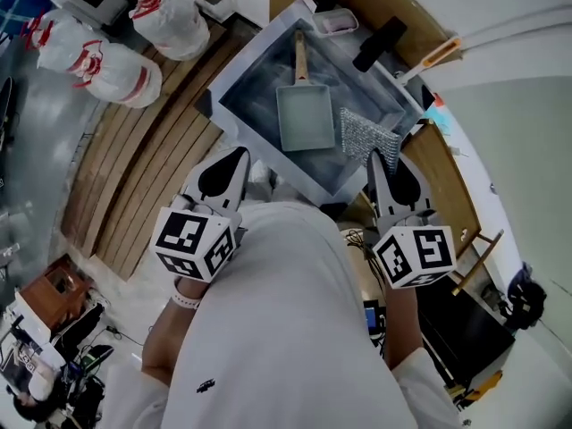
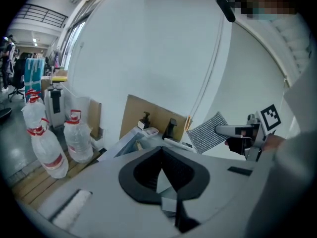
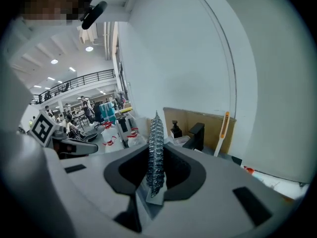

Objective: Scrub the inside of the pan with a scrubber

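Right gripper (image 3: 154,185) clamped on the scrubber (image 3: 156,145) at the sink (image 1: 253,50).
The mesh scrubber stands edge-on between the right jaws; in the head view it hangs over the sink's near right part, just beside the pan (image 1: 305,119). The pan lies flat in the basin, its wooden handle pointing away from the person. Left gripper (image 2: 161,180): jaws pressed together with nothing between them, held at the sink's near left edge.
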A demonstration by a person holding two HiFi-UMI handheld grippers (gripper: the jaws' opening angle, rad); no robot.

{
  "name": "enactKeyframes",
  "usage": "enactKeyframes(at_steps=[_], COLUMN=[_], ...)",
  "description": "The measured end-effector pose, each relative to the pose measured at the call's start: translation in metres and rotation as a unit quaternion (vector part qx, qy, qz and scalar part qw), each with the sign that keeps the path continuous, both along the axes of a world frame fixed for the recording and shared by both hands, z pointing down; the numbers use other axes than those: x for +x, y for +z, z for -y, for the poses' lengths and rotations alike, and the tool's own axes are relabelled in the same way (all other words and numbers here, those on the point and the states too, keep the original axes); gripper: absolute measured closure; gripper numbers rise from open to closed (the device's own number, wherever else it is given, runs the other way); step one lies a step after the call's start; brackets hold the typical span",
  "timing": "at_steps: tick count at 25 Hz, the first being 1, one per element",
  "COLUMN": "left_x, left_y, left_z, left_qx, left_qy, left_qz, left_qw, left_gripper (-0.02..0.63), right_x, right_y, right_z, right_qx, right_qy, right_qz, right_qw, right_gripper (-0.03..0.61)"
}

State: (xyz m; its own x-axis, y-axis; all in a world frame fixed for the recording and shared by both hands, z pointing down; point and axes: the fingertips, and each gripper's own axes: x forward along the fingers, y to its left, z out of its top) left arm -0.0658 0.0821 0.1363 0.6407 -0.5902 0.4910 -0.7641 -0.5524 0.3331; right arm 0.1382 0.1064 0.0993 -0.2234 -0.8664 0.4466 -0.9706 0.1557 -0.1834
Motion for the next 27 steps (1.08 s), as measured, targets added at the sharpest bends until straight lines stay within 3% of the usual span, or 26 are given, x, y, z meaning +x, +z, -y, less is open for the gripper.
enactKeyframes(at_steps=[11,27], left_x=[0.002,0.007], left_y=[-0.019,-0.021], left_z=[-0.001,-0.003], left_qx=[0.019,0.020], left_qy=[0.004,0.015], left_qz=[-0.021,-0.014], left_qw=[0.9996,0.9996], left_gripper=[0.609,0.609], right_x=[-0.016,-0.032], right_y=[0.011,0.015], right_z=[-0.015,-0.013], right_qx=[-0.010,-0.001], right_qy=[-0.014,-0.027], right_qz=[0.009,0.002], right_qw=[1.000,1.000], right_gripper=[0.515,0.515])
